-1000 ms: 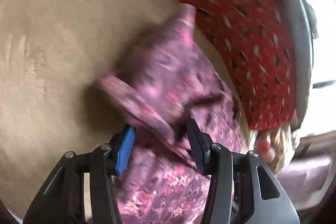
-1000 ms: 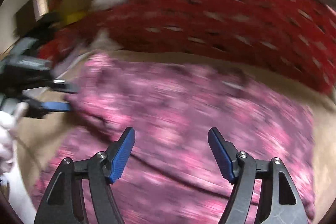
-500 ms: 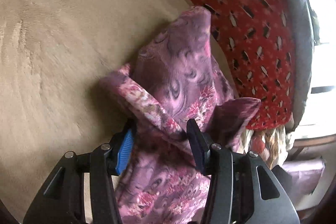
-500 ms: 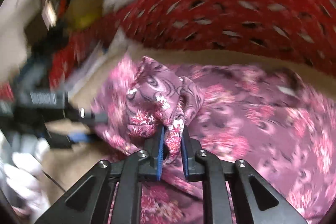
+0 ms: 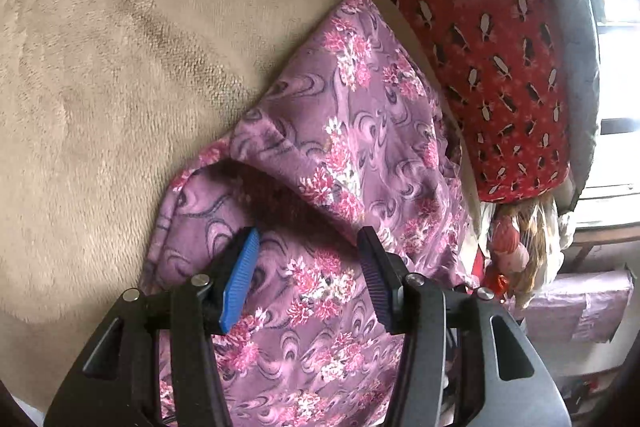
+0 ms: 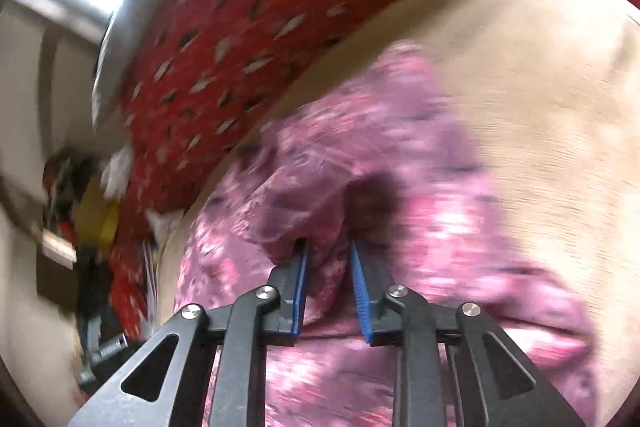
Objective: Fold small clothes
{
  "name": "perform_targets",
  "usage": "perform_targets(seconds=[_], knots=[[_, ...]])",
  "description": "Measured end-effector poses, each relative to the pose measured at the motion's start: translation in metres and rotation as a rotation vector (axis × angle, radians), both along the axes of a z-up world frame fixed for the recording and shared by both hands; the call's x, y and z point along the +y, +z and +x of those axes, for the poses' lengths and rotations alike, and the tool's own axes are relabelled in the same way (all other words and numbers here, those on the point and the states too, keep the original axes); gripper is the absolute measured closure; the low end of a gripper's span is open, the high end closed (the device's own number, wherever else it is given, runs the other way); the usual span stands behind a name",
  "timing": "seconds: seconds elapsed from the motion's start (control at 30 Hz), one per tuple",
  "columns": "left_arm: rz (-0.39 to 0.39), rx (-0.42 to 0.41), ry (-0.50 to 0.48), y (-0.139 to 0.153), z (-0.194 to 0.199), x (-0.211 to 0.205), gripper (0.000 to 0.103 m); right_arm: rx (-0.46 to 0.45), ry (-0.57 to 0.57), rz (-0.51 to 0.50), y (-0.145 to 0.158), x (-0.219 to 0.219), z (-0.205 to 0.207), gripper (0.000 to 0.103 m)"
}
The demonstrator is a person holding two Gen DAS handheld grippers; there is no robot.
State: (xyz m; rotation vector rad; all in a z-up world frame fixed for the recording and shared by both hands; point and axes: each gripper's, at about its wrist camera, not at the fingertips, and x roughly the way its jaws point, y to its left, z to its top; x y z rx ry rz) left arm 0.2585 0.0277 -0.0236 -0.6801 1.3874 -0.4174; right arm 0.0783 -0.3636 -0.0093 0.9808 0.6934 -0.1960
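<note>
Left tongs [image 5: 306,267] half apart, right tongs [image 6: 326,277] narrow, jaws just opening, both angled downward.

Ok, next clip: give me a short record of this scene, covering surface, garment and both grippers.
surface: beige plush cover
behind: red cloth, patterned
garment: purple floral, rumpled, one flap raised, lying on the cover
left gripper: jaws apart over the garment, pads not pressing it
right gripper: jaws narrow, just been opening; a bunch of garment between them; grip unclear in the blur
fold: not finished
</note>
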Motion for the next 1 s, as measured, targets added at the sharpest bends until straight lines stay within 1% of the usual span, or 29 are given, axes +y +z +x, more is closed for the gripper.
perform_targets(seconds=[0.03,0.07,0.13,0.17,0.2,0.33,0.37,0.4,0.43,0.47,0.5,0.57,0.6,0.63,0.7,0.73,0.77,0.8,0.83,0.87,0.9,0.93,0.97,1.0], knots=[[-0.001,0.003,0.003,0.000,0.000,0.000,0.053,-0.012,-0.019,0.015,-0.001,-0.005,-0.005,0.072],[0.001,0.006,0.005,0.000,0.001,0.000,0.053,-0.042,-0.052,0.037,-0.001,-0.013,-0.014,0.068],[0.009,0.012,0.009,-0.001,0.002,-0.002,0.053,-0.101,-0.094,0.061,0.001,-0.018,-0.021,0.046],[0.010,0.017,0.009,-0.003,0.003,-0.004,0.053,-0.114,-0.092,0.069,0.001,-0.017,-0.018,0.041],[0.014,0.023,0.010,-0.004,0.004,-0.006,0.053,-0.113,-0.077,0.072,0.001,-0.016,-0.013,0.039],[0.021,0.024,0.008,-0.003,0.008,-0.012,0.053,-0.088,0.000,0.077,-0.005,-0.007,0.021,0.040],[0.025,0.025,0.006,-0.003,0.010,-0.012,0.053,-0.056,0.010,0.064,-0.007,-0.004,0.031,0.042],[0.029,0.026,0.006,-0.003,0.012,-0.012,0.053,0.013,0.012,0.024,-0.008,-0.003,0.042,0.065],[0.033,0.024,0.007,-0.003,0.013,-0.012,0.053,-0.005,0.044,0.020,-0.004,-0.004,0.044,0.097],[0.037,0.019,0.009,-0.003,0.014,-0.011,0.053,-0.051,0.062,0.021,0.003,-0.006,0.045,0.097],[0.044,0.012,0.010,-0.004,0.015,-0.010,0.053,-0.129,0.039,-0.015,0.018,-0.011,0.039,0.097],[0.057,0.015,0.017,-0.009,0.018,-0.008,0.053,-0.230,0.003,-0.062,0.035,-0.020,0.024,0.097],[0.053,0.025,0.021,-0.013,0.019,-0.008,0.053,-0.229,-0.013,-0.076,0.035,-0.024,0.020,0.097],[0.049,0.032,0.026,-0.016,0.020,-0.008,0.053,-0.183,-0.014,-0.083,0.027,-0.029,0.020,0.097],[0.055,0.021,0.020,-0.017,0.018,-0.009,0.053,-0.033,0.030,-0.066,-0.001,-0.035,0.024,0.097],[0.063,0.011,0.011,-0.015,0.017,-0.010,0.053,0.056,0.052,-0.047,-0.019,-0.036,0.025,0.093],[0.068,0.005,0.005,-0.014,0.015,-0.010,0.053,0.074,0.061,-0.019,-0.029,-0.037,0.021,0.092],[0.068,0.004,0.003,-0.014,0.014,-0.011,0.053,0.030,0.044,0.009,-0.030,-0.039,0.015,0.091],[0.067,0.010,0.004,-0.014,0.013,-0.013,0.052,0.008,0.024,0.019,-0.029,-0.040,0.011,0.084],[0.059,0.020,0.004,-0.013,0.013,-0.014,0.052,-0.011,-0.006,0.029,-0.027,-0.042,0.009,0.082],[0.045,0.024,0.000,-0.012,0.012,-0.017,0.052,-0.021,-0.012,0.034,-0.025,-0.043,0.009,0.084],[0.041,0.014,-0.012,-0.009,0.011,-0.019,0.052,-0.038,0.001,0.023,-0.019,-0.041,0.012,0.095],[0.067,-0.009,-0.022,-0.005,0.009,-0.023,0.052,-0.085,0.007,-0.027,-0.005,-0.039,0.011,0.096],[0.118,-0.034,-0.034,-0.003,0.008,-0.028,0.052,-0.105,0.009,-0.055,0.002,-0.041,0.012,0.096]])
